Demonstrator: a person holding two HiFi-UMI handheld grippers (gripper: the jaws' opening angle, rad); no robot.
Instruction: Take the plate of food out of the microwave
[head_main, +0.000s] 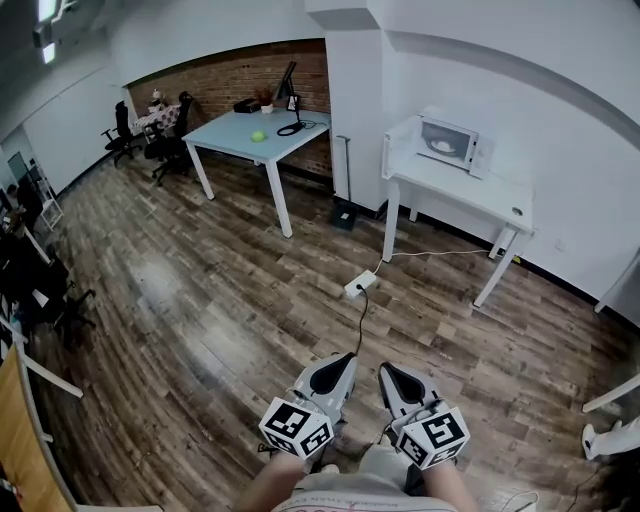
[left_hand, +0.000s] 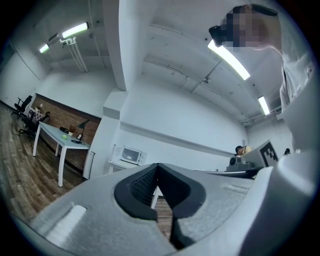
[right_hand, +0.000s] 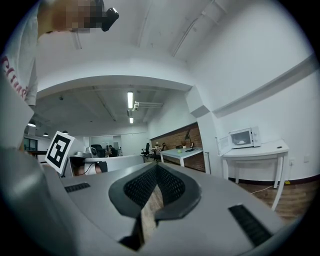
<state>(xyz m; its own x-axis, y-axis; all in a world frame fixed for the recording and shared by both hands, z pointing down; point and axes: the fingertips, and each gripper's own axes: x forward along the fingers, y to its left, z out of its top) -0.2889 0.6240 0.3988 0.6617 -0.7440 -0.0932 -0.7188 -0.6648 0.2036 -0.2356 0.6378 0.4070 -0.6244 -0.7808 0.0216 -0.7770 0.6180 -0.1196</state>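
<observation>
A white microwave (head_main: 447, 142) stands on a narrow white table (head_main: 480, 195) against the far wall, a few steps ahead. Its door (head_main: 400, 140) hangs open to the left. Inside it something pale shows, the plate of food (head_main: 440, 147). The microwave (left_hand: 127, 155) appears small in the left gripper view, and the microwave (right_hand: 242, 137) also shows at the right of the right gripper view. My left gripper (head_main: 345, 362) and right gripper (head_main: 388, 372) are held side by side low over the wood floor, far from the table. Both point level towards it, jaws shut and empty.
A white power strip (head_main: 360, 285) with its cable lies on the floor between me and the table. A larger white desk (head_main: 262, 138) with a lamp and a green ball stands at the back left. Office chairs (head_main: 165, 140) stand by the brick wall.
</observation>
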